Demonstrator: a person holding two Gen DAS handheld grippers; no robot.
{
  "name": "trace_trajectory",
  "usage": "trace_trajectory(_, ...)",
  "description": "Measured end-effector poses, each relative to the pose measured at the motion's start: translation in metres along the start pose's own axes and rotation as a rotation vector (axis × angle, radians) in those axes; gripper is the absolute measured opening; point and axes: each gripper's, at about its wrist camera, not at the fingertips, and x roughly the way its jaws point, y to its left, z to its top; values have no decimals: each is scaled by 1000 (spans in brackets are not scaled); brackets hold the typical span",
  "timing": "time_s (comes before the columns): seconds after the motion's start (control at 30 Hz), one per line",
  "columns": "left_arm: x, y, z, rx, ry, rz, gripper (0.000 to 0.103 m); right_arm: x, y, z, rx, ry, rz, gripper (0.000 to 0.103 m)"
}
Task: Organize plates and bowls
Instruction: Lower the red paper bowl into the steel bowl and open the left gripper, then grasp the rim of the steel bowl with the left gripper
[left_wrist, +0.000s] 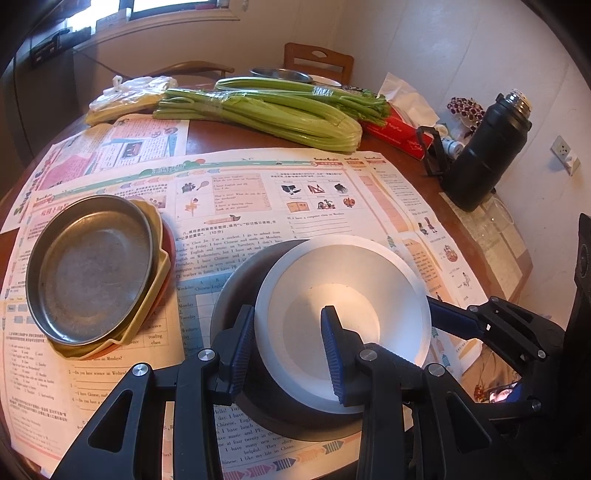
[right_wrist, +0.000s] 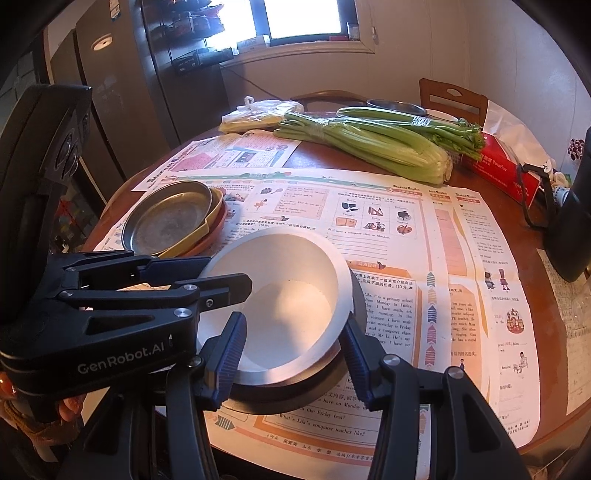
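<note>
a: where do we have the white bowl (left_wrist: 343, 317)?

b: it sits tilted inside a dark metal bowl (left_wrist: 236, 295) on the newspaper (left_wrist: 332, 192) that covers the round wooden desk (left_wrist: 236, 133), right in front of us.

a: and our left tongs (left_wrist: 288, 350)?

b: narrowly parted and clamped on the white bowl's near rim, one blue pad (left_wrist: 332, 350) inside the bowl, the other outside its wall.

a: our right tongs (right_wrist: 295, 350)?

b: they come in from the other side. their left pad (right_wrist: 231, 350) lies inside the white bowl against its wall, and the right pad is outside by the rim where both bowls meet. so they're closed on the bowl wall too, though we can't tell whether the pads press on the white bowl alone or on both.

a: the plates?

b: stacked to the left of the bowls, apart from both tongs: a steel plate (left_wrist: 92, 266) on top, a yellow dish (left_wrist: 159, 266) under it, and an orange one (right_wrist: 218, 229) at the bottom.

a: farther back?

b: celery (left_wrist: 266, 107), a red tissue box (left_wrist: 399, 133) and a black flask (left_wrist: 487, 147).
</note>
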Motion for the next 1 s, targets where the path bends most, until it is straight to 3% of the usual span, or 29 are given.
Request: trace_trajectory(1.0, -11, 2, 2, 18, -43, -25, 39, -8, 1, 5, 12, -45, -10, 52)
